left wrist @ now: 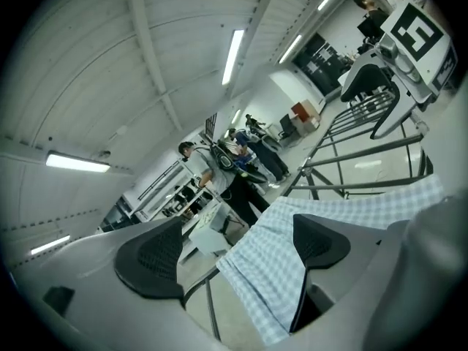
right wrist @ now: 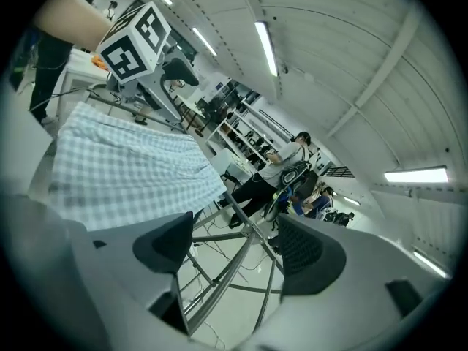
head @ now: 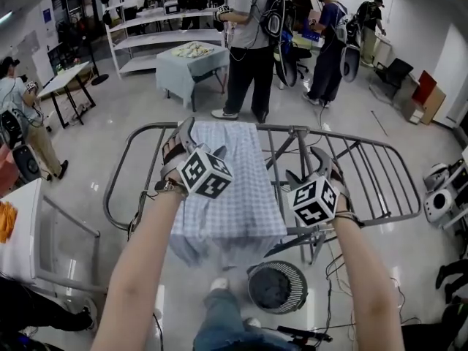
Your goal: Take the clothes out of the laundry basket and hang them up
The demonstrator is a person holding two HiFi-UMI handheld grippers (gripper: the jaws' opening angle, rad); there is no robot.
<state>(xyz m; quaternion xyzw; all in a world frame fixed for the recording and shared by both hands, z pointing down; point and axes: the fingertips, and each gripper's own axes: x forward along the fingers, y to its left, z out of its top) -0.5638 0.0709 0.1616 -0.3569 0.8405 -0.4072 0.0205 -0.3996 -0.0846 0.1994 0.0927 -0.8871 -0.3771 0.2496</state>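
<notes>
**A:** Head view first. Where is the clothing?

**B:** A pale blue-and-white checked cloth (head: 234, 196) lies draped over a grey metal folding drying rack (head: 365, 159), hanging down on the near side. Below it, a dark round mesh laundry basket (head: 278, 265) stands on the floor (head: 110, 123).

**A:** And the tools?

**B:** The left tool (head: 183, 141) is over the cloth's left edge near the far rail. The right tool (head: 311, 168) is over the bare bars just right of the cloth. Several people stand well beyond the rack.

**A:** Left gripper view?

**B:** The jaws stand wide with nothing gripped. The checked cloth (left wrist: 267, 273) and a rack bar (left wrist: 365, 148) show in the gap beyond the pads (left wrist: 150, 258) (no pad presses on the fabric). The other tool's marker cube (left wrist: 413, 31) sits at upper right.

**A:** Right gripper view?

**B:** The jaws are parted a fair way, and this tool is empty too. Only rack bars (right wrist: 234, 269) and floor show between them. The cloth (right wrist: 124, 174) lies off to the left, clear of the pads (right wrist: 164, 243).
</notes>
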